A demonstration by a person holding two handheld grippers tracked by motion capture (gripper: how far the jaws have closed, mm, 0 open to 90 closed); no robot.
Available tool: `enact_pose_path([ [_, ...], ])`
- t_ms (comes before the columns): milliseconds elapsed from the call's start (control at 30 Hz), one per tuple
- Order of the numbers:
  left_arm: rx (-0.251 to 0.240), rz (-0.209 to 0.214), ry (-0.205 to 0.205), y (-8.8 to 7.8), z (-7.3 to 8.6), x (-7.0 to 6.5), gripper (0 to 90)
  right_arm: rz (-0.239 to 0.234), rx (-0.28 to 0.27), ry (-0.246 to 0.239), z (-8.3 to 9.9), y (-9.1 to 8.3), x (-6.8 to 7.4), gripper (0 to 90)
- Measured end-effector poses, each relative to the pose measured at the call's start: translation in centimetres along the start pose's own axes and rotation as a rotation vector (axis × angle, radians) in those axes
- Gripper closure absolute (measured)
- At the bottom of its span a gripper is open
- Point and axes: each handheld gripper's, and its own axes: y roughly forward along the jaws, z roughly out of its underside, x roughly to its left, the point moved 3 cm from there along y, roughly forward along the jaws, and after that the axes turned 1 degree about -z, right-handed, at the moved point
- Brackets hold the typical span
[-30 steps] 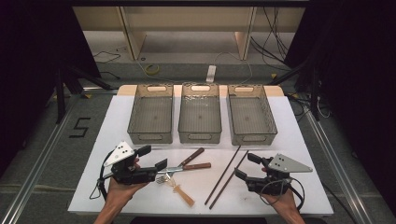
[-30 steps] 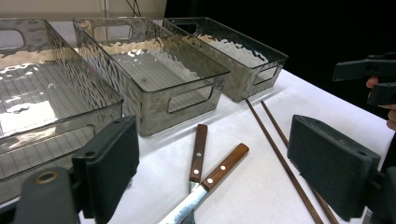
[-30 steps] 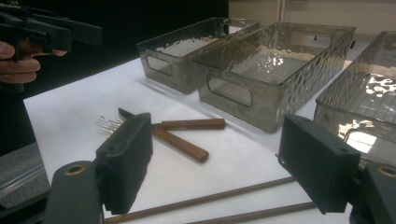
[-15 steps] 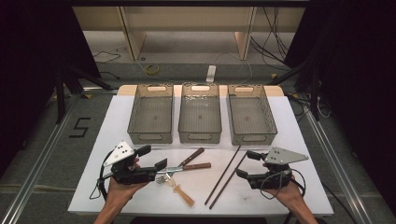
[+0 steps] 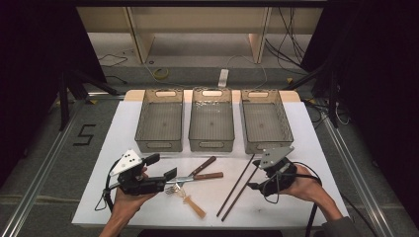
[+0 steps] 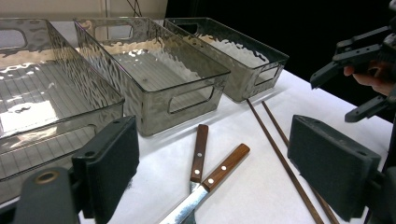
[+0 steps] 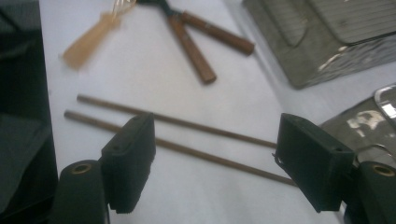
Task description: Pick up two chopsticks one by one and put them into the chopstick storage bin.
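Three clear smoky plastic bins (image 5: 211,123) stand side by side along the far edge of the white table (image 5: 316,148), all bare inside, apparently waiting for the cutlery to be sorted into them; nearer the person lie two wooden-handled knives (image 5: 200,174), their handles splayed apart and blades crossing toward the left, a pale amber-handled fork (image 5: 188,201) just below them, and a pair of thin dark brown chopsticks (image 5: 238,186) lying almost parallel on a slant from the right bin's near corner down toward the table's near edge; the right gripper (image 7: 215,158) hangs over the upper part of the chopsticks, its jaws standing wide and having just drawn in a little, both sticks crossing the gap beneath them with no pad touching; this looks like lining up for a pinch across the pair; the left gripper (image 6: 215,163) rests low by the knife blades, jaws spread wide on nothing, seemingly parked while the other hand works
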Motion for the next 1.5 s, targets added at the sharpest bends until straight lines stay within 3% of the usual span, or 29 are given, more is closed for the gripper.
enact_pose_path([
  [100, 0.000, -0.001, -0.001, 0.0, 0.0, 0.0, 16.0, -0.035, 0.080, -0.058, -0.3, 1.0, 0.2, 30.1],
  [267, 0.003, -0.001, -0.002, 0.0, 0.0, 0.0, 16.0, -0.051, 0.183, -0.108, -0.5, 3.0, 0.3, 31.6],
  [567, 0.004, -0.002, 0.002, 0.1, 0.0, 0.0, 16.0, -0.073, 0.283, -0.144, -0.2, 5.2, -0.1, 37.2],
  [733, 0.006, -0.002, 0.003, 0.1, 0.0, 0.0, 16.1, -0.113, 0.344, -0.164, 0.0, 6.4, -0.3, 40.5],
  [1367, 0.008, -0.001, 0.003, 0.1, 0.0, 0.0, 16.1, -0.157, 0.392, -0.216, 0.4, 7.8, -0.9, 42.8],
  [1500, 0.005, -0.001, 0.001, 0.1, 0.0, -0.1, 16.0, -0.166, 0.407, -0.195, 0.4, 7.7, -0.8, 45.2],
])
